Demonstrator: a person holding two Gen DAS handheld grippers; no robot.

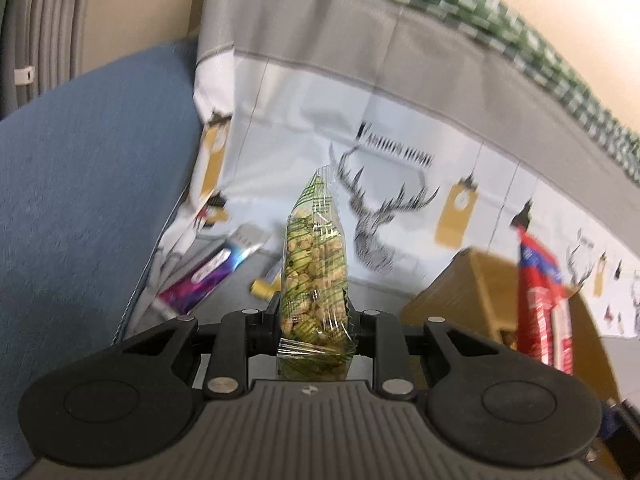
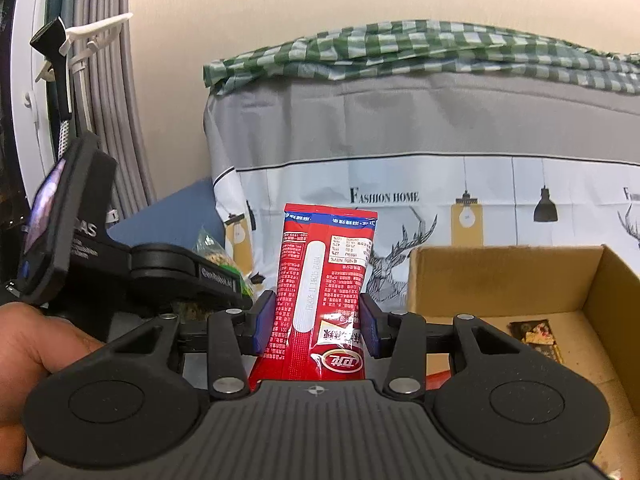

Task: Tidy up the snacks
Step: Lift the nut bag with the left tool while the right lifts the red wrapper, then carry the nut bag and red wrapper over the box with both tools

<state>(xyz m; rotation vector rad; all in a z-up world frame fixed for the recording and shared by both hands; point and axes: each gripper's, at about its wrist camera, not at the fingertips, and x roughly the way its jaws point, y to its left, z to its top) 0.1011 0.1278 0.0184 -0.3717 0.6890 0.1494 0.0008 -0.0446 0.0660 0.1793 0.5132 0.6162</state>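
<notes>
Your left gripper [image 1: 313, 312] was clamped on a clear snack bag [image 1: 314, 268] with green stripes, its 2 fingers pressing the lower part while the top stood upright above them. Beyond those fingers and to their left lay a purple packet [image 1: 208, 276] and a small yellow item [image 1: 262, 287] on the printed cloth [image 1: 304, 128]. To the right of the fingers sat the cardboard box [image 1: 472, 292], with the red packet [image 1: 540, 300] in front of it.

Your right gripper [image 2: 316, 322] was closed on that red packet [image 2: 324, 280], the 2 blue pads [image 2: 264, 320] squeezing its sides, the printed back facing you and the packet upright. Just right of the fingers and beyond them stood the open cardboard box [image 2: 496, 276], with a dark wrapper [image 2: 534, 338] lying on its floor. To the left of the fingers, your left gripper [image 2: 192, 276] and your hand [image 2: 36, 356] were close by, the striped bag [image 2: 214, 254] poking up past them. A checked green cloth [image 2: 400, 52] topped the covered furniture behind.
</notes>
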